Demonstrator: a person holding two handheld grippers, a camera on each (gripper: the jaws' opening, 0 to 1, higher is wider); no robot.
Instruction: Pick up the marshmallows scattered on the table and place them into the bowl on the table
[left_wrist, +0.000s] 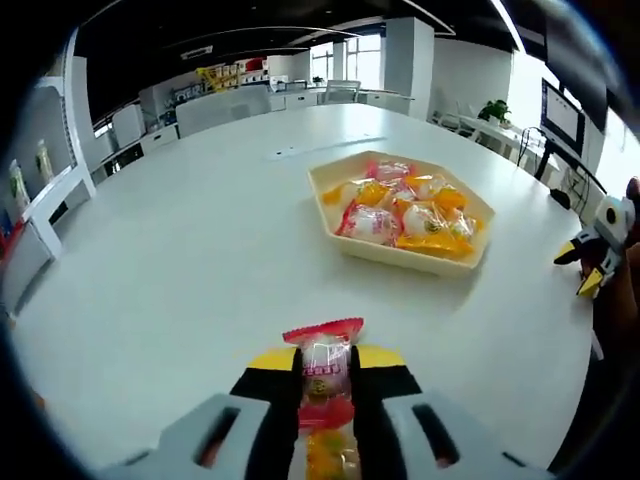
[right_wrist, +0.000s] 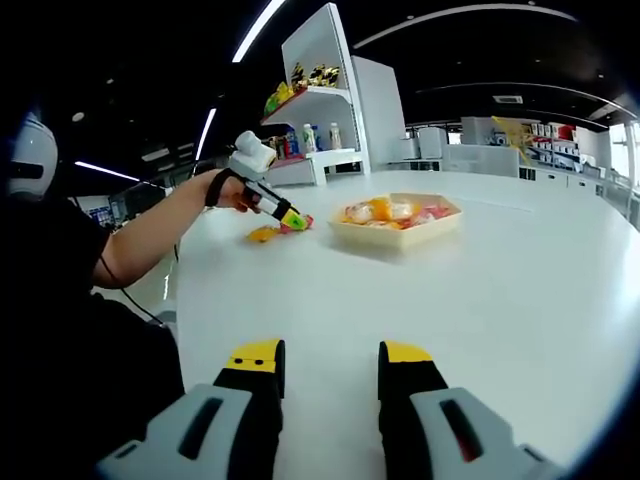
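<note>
A red-wrapped marshmallow packet (left_wrist: 322, 372) is pinched between the yellow-tipped jaws of my left gripper (left_wrist: 325, 360), which is shut on it low over the white table (left_wrist: 180, 270). Its orange end trails back between the jaws. The cream hexagonal bowl (left_wrist: 400, 257) lies ahead to the right and holds several wrapped marshmallows (left_wrist: 405, 215). In the right gripper view, my right gripper (right_wrist: 330, 358) stands open over bare table with nothing between its jaws. Far ahead, the left gripper (right_wrist: 290, 219) holds the packet (right_wrist: 297, 225) just left of the bowl (right_wrist: 395, 238).
A person's arm (right_wrist: 150, 240) reaches in from the left to the left gripper. My right gripper (left_wrist: 582, 270) shows past the table's right edge. White shelves with goods (right_wrist: 310, 130) stand behind the table. Desks and chairs (left_wrist: 330, 95) lie beyond its far end.
</note>
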